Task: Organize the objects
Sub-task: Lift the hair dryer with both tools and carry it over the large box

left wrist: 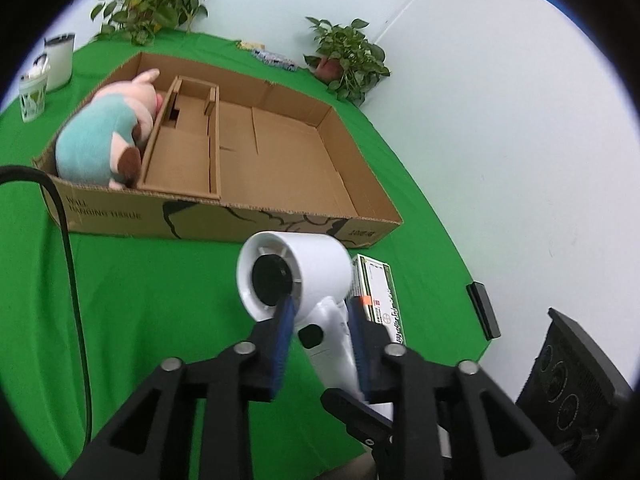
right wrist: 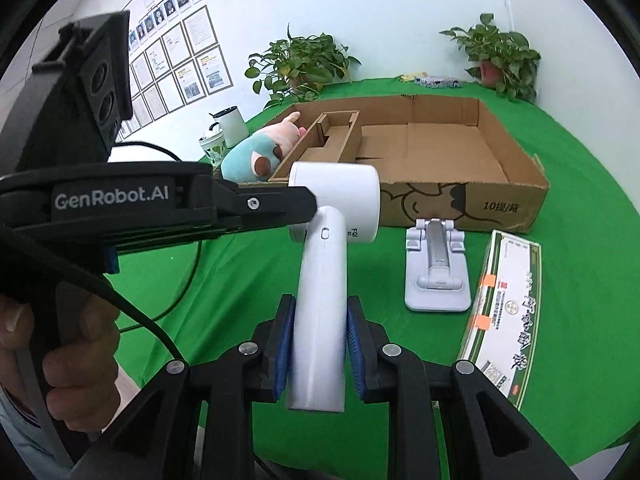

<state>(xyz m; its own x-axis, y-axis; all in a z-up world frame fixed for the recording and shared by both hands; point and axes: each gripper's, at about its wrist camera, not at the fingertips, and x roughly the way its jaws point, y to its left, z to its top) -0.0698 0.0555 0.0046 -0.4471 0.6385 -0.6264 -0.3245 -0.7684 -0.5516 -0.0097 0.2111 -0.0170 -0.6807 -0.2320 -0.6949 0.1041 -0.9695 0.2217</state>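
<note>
Right gripper nearest lens, blue pads clamped on both sides of the white hair dryer at the lower handle, dryer upright-ish, head pointing away. Left gripper reaches in from the side and its fingers straddle the upper handle just under the head; pads look pressed on the handle, so both tools grip the same dryer, held above the green cloth. Dryer not in the box yet.

Beyond it on the cloth: white phone stand, and a green-and-white carton just beside it. Further: cardboard box, open top, narrow divider section near the left, big section bare. Plush pig lies in the leftmost compartment. Black cable trails across the cloth. Potted plants and a white mug at the back.

Risks: two grips on one handle, pulling in different directions may twist it loose. Releasing one side early may let the head tip. Swinging low may clip the box's near wall or the phone stand.
</note>
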